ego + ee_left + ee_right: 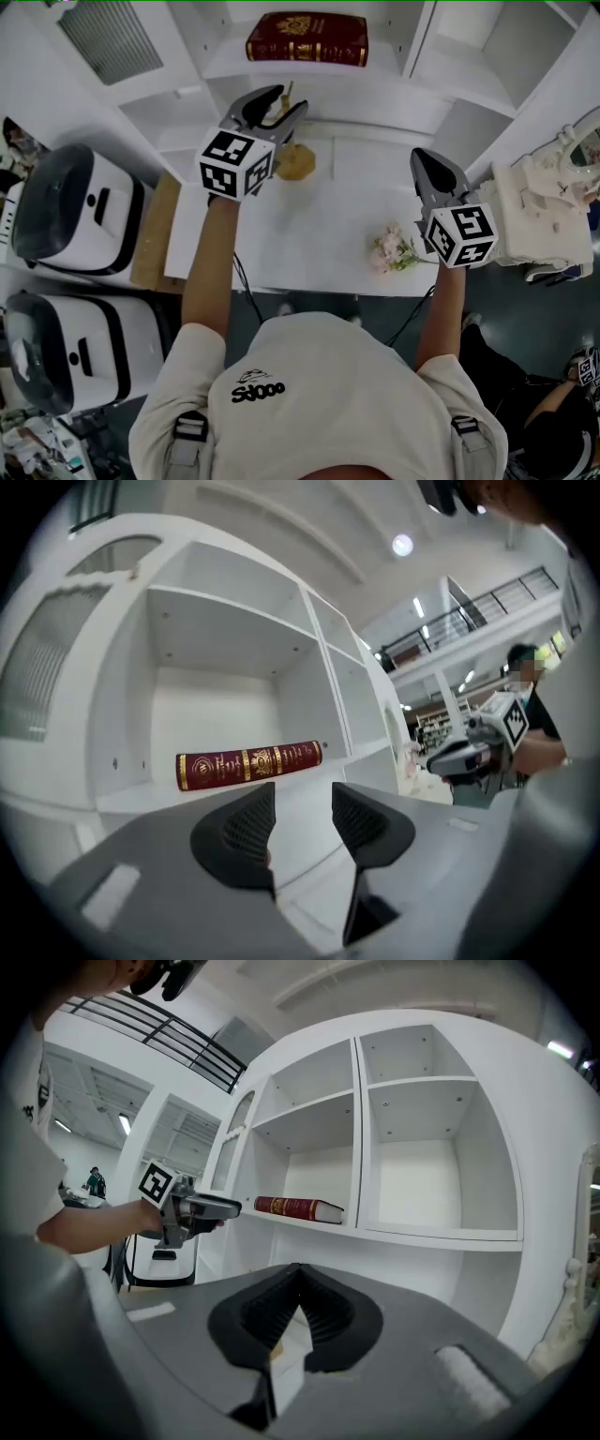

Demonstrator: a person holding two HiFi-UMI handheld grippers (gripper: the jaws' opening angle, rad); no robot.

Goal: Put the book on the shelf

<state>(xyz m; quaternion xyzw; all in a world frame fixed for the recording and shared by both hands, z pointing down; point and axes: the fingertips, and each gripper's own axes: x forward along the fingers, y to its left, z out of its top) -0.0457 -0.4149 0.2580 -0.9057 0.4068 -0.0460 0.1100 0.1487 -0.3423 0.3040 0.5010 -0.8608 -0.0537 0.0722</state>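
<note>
A person seen from above stands at a white table (pixel 309 234) facing a white shelving unit with open compartments (pixel 225 67). A dark red hardcover book with gold ornament (pixel 307 39) lies flat on its side in the middle compartment, spine facing outward, close to the front edge of its board; nothing touches it, so the task looks done. The left gripper (pixel 281 101) hovers just below and in front of that compartment, and its dark ribbed fingers (pixel 234 832) stand partly apart with only empty air between them. The right gripper (pixel 424 161) is held lower, well to the right, with its fingers (pixel 272 1312) pressed together at the tips and gripping nothing. A small yellowish object (pixel 295 161) sits on the table under the left gripper, and a pink flower posy (pixel 394 248) lies near the right one. The likely risks are the raised left gripper clipping the shelf edge or nudging the book off its board, or sweeping the yellowish object over if it drops carelessly.
</note>
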